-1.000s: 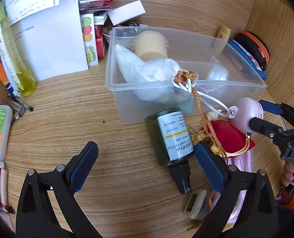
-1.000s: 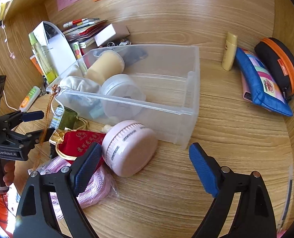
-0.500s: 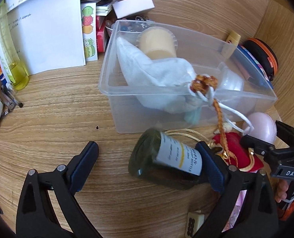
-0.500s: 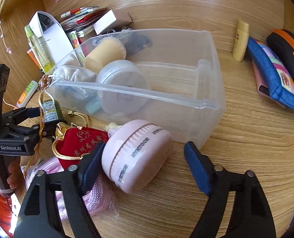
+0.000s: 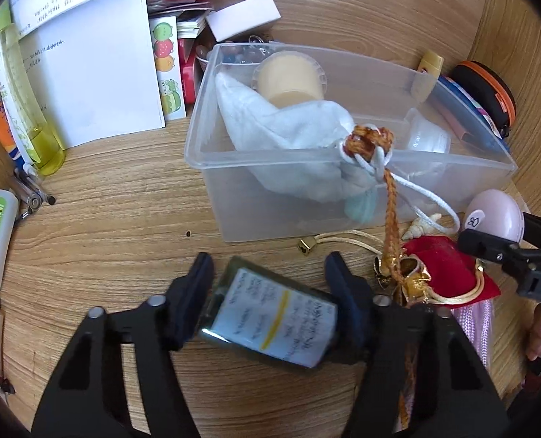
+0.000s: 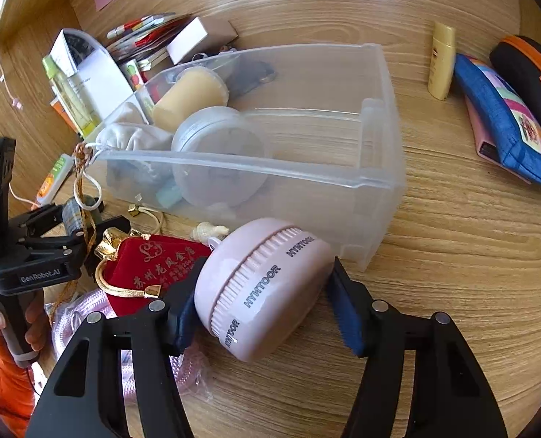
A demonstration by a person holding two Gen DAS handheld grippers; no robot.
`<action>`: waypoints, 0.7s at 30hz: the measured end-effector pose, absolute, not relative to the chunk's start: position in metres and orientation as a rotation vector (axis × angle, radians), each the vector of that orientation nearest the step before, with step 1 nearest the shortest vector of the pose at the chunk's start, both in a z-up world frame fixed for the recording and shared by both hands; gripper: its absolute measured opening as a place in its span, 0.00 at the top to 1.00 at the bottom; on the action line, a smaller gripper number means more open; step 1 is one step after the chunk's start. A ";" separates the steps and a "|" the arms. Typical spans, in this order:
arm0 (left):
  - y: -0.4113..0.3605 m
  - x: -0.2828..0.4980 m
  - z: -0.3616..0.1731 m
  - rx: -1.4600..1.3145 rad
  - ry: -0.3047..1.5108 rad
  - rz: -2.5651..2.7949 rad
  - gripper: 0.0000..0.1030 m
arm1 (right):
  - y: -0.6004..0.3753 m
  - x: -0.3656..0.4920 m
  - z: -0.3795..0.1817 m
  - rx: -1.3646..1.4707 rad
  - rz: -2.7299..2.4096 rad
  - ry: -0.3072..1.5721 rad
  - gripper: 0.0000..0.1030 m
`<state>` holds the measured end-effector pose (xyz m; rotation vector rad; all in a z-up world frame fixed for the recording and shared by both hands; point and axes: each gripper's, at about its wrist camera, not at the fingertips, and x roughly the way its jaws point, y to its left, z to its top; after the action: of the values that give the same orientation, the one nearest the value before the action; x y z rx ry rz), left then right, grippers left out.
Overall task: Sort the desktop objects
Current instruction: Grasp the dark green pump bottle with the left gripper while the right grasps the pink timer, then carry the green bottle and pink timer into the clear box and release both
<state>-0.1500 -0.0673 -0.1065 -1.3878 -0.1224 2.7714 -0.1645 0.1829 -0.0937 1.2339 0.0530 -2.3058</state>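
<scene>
dark green bottle (image 5: 270,314) lying sideways, pink round device (image 6: 266,288) tilted beside clear bin (image 6: 379,168)

I see a dark green bottle (image 5: 266,323) with a white and yellow label, a pale pink round case (image 6: 266,292), a red pouch (image 6: 157,266) with gold trim, a see-through box (image 6: 343,175), a brown wood-grain worktop (image 6: 452,255)

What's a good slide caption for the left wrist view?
Left gripper closed around a dark green labelled bottle, facing a clear plastic bin on the wooden desk.
</scene>
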 end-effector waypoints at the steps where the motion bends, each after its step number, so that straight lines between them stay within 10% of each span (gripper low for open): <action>1: -0.067 -0.149 -0.106 -1.386 -0.127 2.771 0.40 | 0.184 -0.164 -0.093 1.232 -2.308 0.046 0.44; 21: -0.088 -0.116 -0.080 -1.303 -0.178 2.938 0.40 | 0.210 -0.141 -0.055 1.113 -2.377 0.041 0.44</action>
<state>-0.1156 -0.0881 -0.0796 -1.3028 -0.1783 2.9385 -0.1405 0.2100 -0.0552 1.1131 0.0408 -2.3772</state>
